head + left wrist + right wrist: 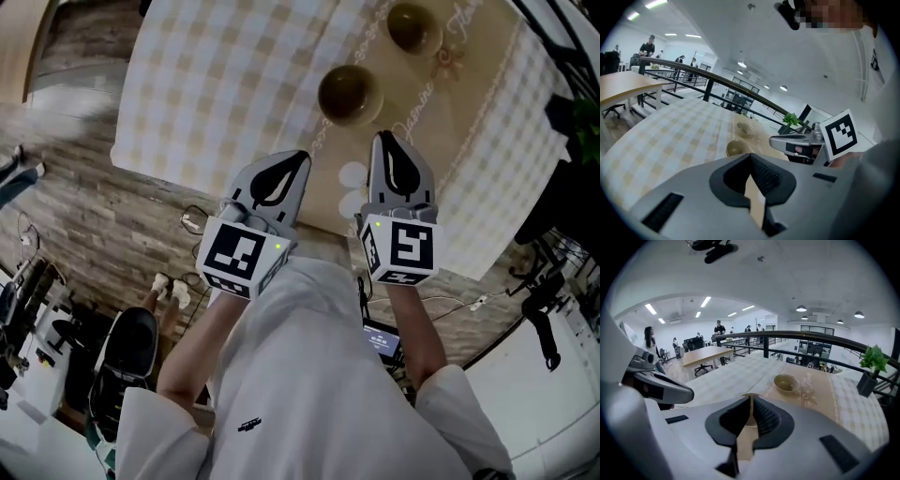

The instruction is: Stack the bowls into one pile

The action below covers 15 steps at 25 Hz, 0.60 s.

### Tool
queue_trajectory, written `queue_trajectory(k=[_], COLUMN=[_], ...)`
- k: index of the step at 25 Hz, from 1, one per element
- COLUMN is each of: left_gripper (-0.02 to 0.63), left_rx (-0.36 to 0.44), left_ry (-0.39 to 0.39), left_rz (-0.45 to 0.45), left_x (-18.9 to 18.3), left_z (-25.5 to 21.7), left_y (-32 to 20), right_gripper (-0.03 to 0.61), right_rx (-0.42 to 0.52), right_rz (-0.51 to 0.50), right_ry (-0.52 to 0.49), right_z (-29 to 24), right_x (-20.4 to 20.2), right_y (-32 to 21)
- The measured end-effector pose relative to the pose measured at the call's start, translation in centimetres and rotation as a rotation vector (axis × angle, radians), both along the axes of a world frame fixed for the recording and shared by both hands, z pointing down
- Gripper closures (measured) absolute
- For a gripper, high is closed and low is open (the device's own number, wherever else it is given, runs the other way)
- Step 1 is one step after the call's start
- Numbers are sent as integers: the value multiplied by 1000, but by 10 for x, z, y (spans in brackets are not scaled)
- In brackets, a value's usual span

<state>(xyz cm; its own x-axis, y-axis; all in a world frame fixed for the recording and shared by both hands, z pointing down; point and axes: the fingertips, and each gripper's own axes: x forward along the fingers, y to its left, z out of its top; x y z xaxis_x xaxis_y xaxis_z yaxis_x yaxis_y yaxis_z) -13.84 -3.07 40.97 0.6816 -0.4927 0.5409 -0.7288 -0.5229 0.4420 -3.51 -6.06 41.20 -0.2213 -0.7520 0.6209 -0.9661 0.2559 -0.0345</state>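
Observation:
Two olive-brown bowls stand apart on the tan runner: a near bowl (349, 92) and a far bowl (413, 26), both upright and empty. My left gripper (300, 155) hovers over the table's near edge, left of the near bowl and short of it, jaws shut on nothing. My right gripper (382, 137) is just right of that bowl and nearer to me, also shut and empty. The left gripper view shows the near bowl (736, 148), the far bowl (743, 128) and the right gripper (794, 140). The right gripper view shows one bowl (785, 383) ahead of the shut tips (750, 396).
The table carries a checked cloth (225, 75) with a tan patterned runner (469, 84). Its near edge (319, 225) lies under my grippers, with wood floor (84, 206) beyond it. A potted plant (871, 366) stands at the right, and a black railing (806, 336) runs behind the table.

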Motion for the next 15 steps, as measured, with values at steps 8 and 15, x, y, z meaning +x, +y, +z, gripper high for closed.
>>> queue_trajectory(k=[8,15], left_gripper=[597,597], left_rx=[34,35], left_ry=[64,118], left_rz=[127,139], left_x=[-10,-31], left_z=[-22,-33], left_y=[15,34], right_gripper=[538,538], right_rx=[37,57], right_rz=[73,60], right_ry=[99,131], right_z=[-40,-73], right_x=[-30,-65], right_y=[50,69])
